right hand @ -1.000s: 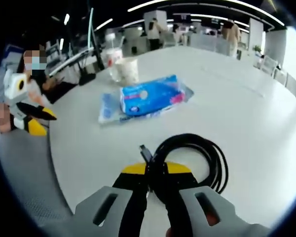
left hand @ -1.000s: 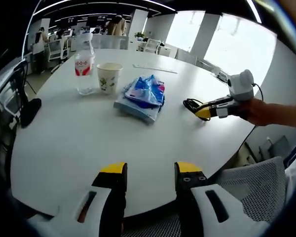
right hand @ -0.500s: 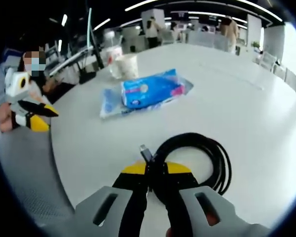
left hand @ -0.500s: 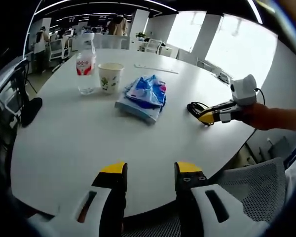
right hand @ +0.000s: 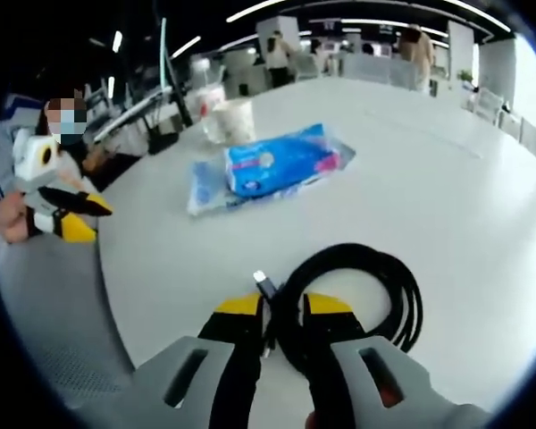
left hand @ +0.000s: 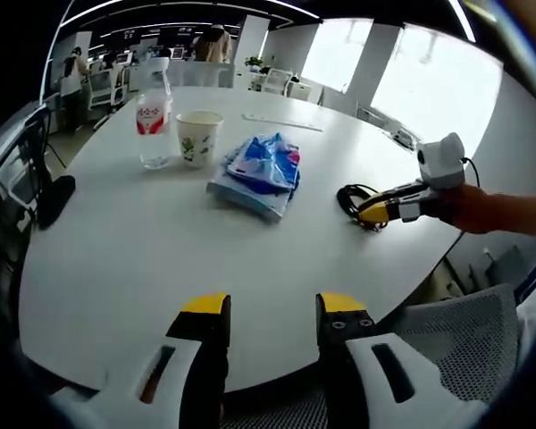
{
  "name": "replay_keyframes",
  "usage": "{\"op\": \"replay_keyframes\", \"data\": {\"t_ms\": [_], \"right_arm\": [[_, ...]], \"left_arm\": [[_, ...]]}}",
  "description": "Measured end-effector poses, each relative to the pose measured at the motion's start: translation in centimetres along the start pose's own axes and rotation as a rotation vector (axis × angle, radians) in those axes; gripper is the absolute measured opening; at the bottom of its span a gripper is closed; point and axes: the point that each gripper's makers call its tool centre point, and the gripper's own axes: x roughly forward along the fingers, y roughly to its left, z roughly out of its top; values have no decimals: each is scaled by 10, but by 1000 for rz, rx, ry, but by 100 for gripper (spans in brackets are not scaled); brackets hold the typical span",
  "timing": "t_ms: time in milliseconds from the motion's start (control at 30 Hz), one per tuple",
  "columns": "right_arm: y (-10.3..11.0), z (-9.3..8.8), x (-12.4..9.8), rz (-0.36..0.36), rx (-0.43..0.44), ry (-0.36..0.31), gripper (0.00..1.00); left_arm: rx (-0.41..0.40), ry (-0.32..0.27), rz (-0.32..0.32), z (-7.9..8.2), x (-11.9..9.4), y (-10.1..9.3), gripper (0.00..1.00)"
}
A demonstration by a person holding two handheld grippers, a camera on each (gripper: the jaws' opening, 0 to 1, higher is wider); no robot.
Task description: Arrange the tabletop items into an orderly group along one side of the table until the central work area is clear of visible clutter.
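Handling the coiled black cable: the step in hand, by the look of it, being its placement beside the other clutter. Right gripper sitting at 6 o'clock in the right gripper view, jaws parted a little with the coil's near strands and a small plug between them, whether pinching or just loosed being hard to tell. Cable resting on the white table, coil fanning toward 3 o'clock. Blue tissue packs lying at 12 o'clock, paper cup and water bottle beyond at 11.

Left gripper hovering at 6 o'clock in the left gripper view, jaws spread and holding nothing, off the near table edge.

Next, probably: settling the coil close by the packs, then backing the jaws off without dragging strands along.
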Motion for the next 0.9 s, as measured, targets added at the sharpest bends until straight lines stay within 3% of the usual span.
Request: {"op": "replay_keyframes", "data": {"t_ms": [633, 900], "right_arm": [[3, 0, -12, -15, 19, -22, 14], [-9, 22, -18, -38, 13, -59, 11]], "left_arm": [[-22, -3, 12, 0, 0, 4, 37], [-21, 3, 13, -1, 1, 3, 36]]}}
